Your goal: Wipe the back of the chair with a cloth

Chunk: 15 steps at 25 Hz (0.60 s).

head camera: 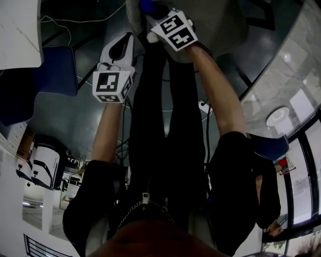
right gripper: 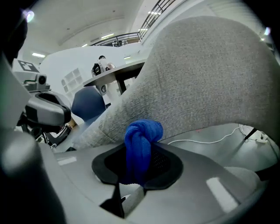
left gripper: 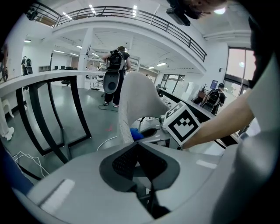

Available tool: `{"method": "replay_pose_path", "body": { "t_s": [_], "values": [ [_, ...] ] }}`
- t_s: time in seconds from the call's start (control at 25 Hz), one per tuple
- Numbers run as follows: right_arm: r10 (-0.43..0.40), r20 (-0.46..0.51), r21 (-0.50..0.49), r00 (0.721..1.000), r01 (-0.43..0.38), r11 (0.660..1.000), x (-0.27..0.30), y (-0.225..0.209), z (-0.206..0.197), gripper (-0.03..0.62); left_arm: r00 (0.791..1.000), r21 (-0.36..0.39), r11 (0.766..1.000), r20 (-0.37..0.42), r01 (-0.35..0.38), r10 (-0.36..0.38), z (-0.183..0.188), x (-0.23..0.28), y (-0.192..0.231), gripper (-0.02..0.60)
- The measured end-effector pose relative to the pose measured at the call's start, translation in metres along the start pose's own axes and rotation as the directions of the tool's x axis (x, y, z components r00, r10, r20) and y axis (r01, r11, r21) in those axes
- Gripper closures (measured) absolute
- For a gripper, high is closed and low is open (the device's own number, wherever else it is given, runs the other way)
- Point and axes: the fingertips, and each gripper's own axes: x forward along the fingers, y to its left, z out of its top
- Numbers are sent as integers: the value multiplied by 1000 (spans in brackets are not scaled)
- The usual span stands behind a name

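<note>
- Open hall with a glossy grey floor (left gripper: 87, 127), a railed mezzanine (left gripper: 131, 11) overhead and white desks along the sides. People stood far off at the back.
- Grey fabric chair back (right gripper: 210, 74) filled most of the right gripper view. In the left gripper view it stood upright just beyond both tools.
- Right gripper (right gripper: 144, 168): jaws clamped on a blue cloth (right gripper: 142, 133). The cloth was bunched into a knot-like wad that stuck out past the jaw tips.
- Cloth position: the wad sat at the lower edge of the chair back as framed in the right gripper view. It was touching the fabric or just short of it; contact could not be confirmed.
- Left gripper (left gripper: 139, 146): jaws closed together with nothing between them. It was held beside the right one and apart from the chair back.
- A white cable (right gripper: 210, 138) lay on the floor below the chair, and a blue chair (right gripper: 87, 103) stood behind.
- Judgement: the wiping stroke was at or near its start, with most of the back not yet under the cloth.
- Technique note: press the wad flat so more cloth than the knot tip meets the weave. Keep the hard jaw tips off the fabric.
- Work in overlapping passes from one side edge of the back to the other, then move up towards the top edge.
- Risk: the chair may swivel or roll under pressure. The free left gripper could steady a side edge of the back.
</note>
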Motion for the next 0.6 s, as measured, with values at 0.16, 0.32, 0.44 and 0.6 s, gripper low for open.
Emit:
{"method": "replay_pose_path", "body": {
  "t_s": [0.16, 0.32, 0.44, 0.6],
  "values": [
    [44, -4, 60, 999, -44, 997, -9, 19, -12, 503, 1000, 13, 1000, -5, 7, -7, 2, -1, -5, 571],
    [84, -1, 126, 996, -83, 989, -19, 34, -22, 503, 1000, 28, 999, -10, 18, -18, 8, 0, -10, 571],
    [120, 5, 179, 993, -119, 977, -29, 43, -30, 502, 999, 46, 998, -13, 38, -37, 13, 1, -20, 571],
    [104, 32, 262, 994, -109, 959, -52, 45, -34, 502, 997, 85, 994, -22, 70, -69, 23, 2, -32, 571]
  ]
}}
